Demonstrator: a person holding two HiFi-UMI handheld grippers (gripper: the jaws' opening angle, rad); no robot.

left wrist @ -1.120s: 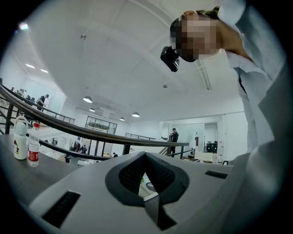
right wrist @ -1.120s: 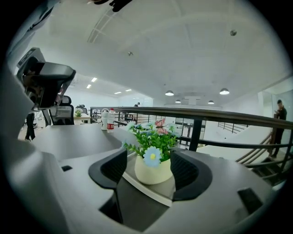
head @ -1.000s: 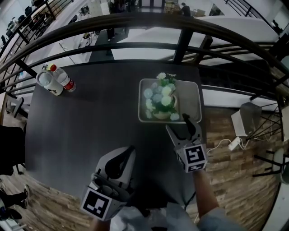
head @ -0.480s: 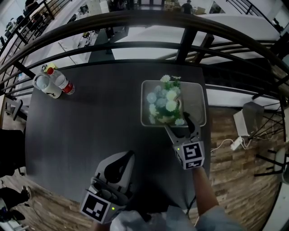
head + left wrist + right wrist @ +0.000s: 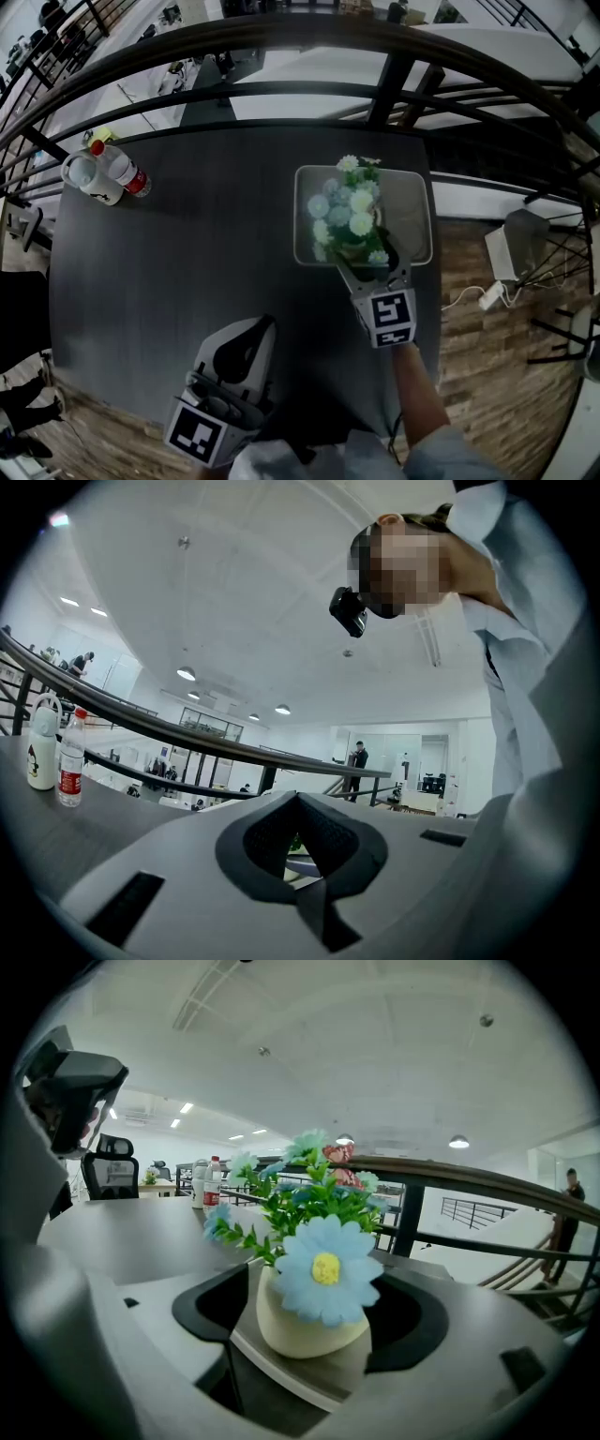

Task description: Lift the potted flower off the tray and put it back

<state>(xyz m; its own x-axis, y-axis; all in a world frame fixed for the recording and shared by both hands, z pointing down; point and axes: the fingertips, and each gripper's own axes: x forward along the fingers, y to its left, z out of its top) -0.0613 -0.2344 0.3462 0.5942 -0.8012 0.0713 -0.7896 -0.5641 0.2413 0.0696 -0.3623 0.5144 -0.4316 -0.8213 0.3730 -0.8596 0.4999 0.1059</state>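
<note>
A potted flower (image 5: pixel 349 225), pale blue and white blooms in a cream pot (image 5: pixel 305 1321), stands on a grey tray (image 5: pixel 410 208) at the right side of the dark table (image 5: pixel 206 244). My right gripper (image 5: pixel 368 264) reaches over the tray's near edge. Its jaws are opening and stand on either side of the pot, with a gap between each dark pad (image 5: pixel 217 1305) and the pot. The left gripper (image 5: pixel 255 330) rests near the table's front, left of the right one, shut and empty; the left gripper view shows its fingertips (image 5: pixel 309 878) meeting.
Two bottles (image 5: pixel 98 173) stand at the table's far left corner, also seen in the left gripper view as bottles (image 5: pixel 54 754). A curved dark railing (image 5: pixel 394 70) runs behind the table. The tray lies close to the table's right edge (image 5: pixel 433 281). An office chair (image 5: pixel 114 1176) stands beyond.
The right gripper has moved forward and down to the tray, its jaws widening, and now stands astride the pot. The left gripper has sunk a little nearer the table's front.
</note>
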